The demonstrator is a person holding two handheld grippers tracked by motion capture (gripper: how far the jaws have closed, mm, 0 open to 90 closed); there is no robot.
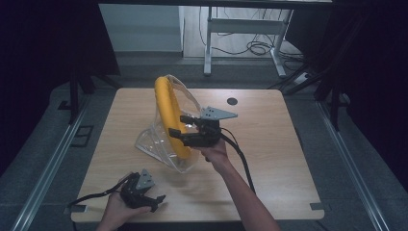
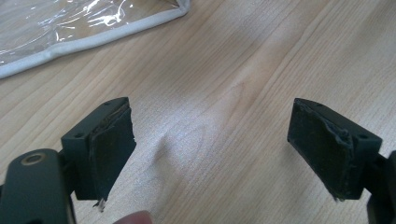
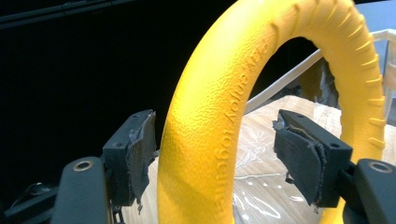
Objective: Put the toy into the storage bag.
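Observation:
A yellow textured ring (image 1: 169, 115) stands upright inside a clear plastic bag (image 1: 154, 144) with white piping, on the wooden table (image 1: 269, 159). My right gripper (image 1: 179, 126) reaches in from the right at the ring's near side. In the right gripper view its jaws straddle the ring (image 3: 210, 140) with a gap at each pad, so my right gripper (image 3: 215, 149) is open. The bag's film (image 3: 261, 186) lies behind the ring. My left gripper (image 1: 158, 202) rests near the table's front left edge. It (image 2: 212, 140) is open over bare wood, with the bag's edge (image 2: 70, 28) beyond it.
A small black round cap (image 1: 232, 101) sits in the tabletop at the back right. Beyond the far edge stand a white desk frame (image 1: 243, 29) and floor cables. Metal rails (image 1: 53, 159) run along the floor on both sides.

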